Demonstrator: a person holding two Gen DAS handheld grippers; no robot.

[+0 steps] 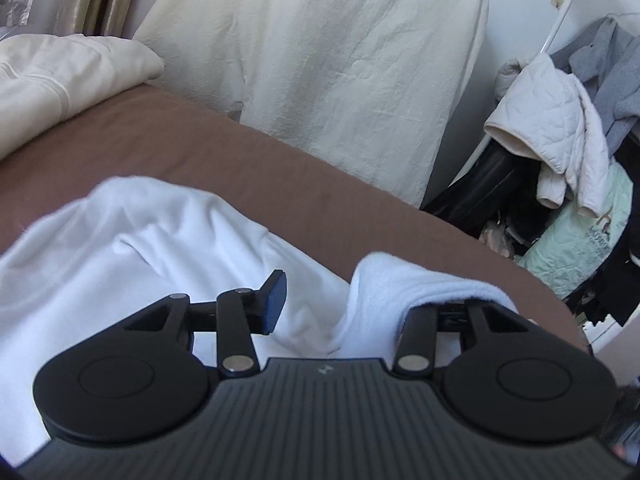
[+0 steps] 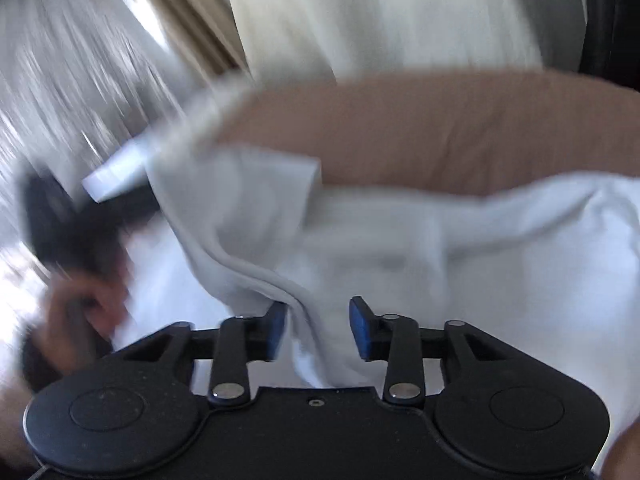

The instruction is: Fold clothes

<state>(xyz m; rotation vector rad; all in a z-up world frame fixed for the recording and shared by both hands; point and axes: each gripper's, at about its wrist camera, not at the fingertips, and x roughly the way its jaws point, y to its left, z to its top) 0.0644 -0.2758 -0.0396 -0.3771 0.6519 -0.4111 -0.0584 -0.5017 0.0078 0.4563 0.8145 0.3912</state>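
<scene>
White shirt (image 1: 132,240) is bunched up on the brown bed (image 1: 240,152), down at the 6 o'clock end of the left view. Left tool (image 1: 360,300) has its jaws apart, not clamping anything: one blue pad is bare, while a fold of the shirt is draped over the other finger at 3 o'clock and hides it. The right view is pretty blurry, but the right tool (image 2: 318,330) is released too, with a shirt seam running down between the pads, just brushing the left one. Cream garment (image 1: 60,76) sits folded at 10 o'clock, and a clothes rack (image 1: 560,128) stands at 3.
</scene>
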